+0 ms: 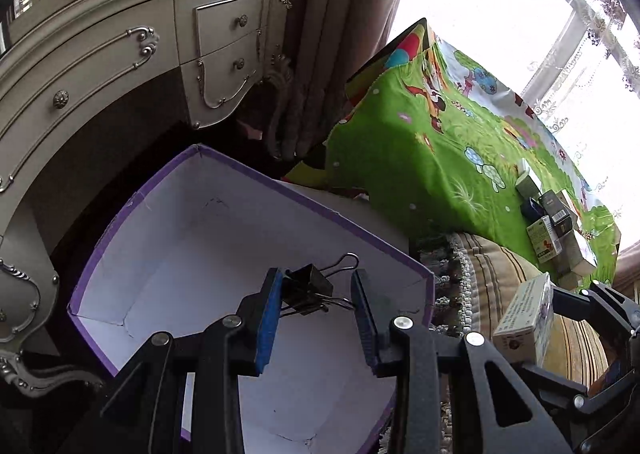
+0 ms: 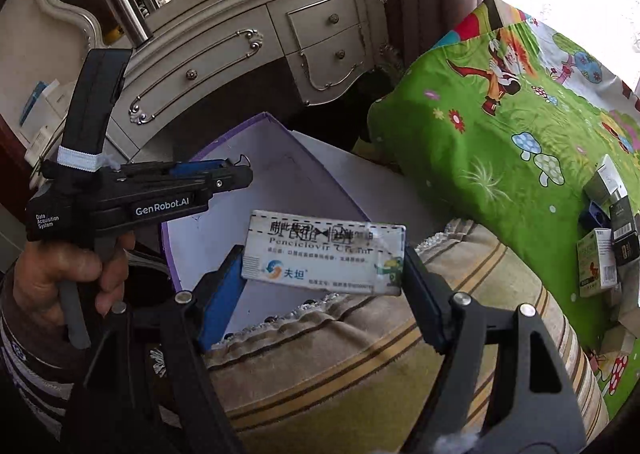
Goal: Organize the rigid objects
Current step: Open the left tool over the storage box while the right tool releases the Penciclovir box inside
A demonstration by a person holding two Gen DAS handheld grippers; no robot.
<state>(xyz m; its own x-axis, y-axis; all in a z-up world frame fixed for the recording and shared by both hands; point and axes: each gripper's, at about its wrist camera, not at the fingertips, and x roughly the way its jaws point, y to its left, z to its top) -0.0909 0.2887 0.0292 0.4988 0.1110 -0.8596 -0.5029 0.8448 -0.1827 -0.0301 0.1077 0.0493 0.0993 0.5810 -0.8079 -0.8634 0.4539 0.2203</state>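
Your two grippers hang over the purple box, each with a thing between its pads.

The green bed cover [image 1: 420,157] runs out of view at the edges. The purple box [image 1: 224,221] is open, and your arms hide its near side. Your right gripper [image 2: 324,286] holds a white cream box [image 2: 326,250] tight; its top print is blurry. Your left gripper [image 1: 316,308] is narrow, with black binder clips [image 1: 310,286] against the blue pad [image 1: 266,330]. Small boxes [image 1: 554,225] sit far off, hard to read.

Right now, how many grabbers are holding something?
2. The left gripper pinches a black binder clip over the purple box; the right gripper clamps a white cream box.
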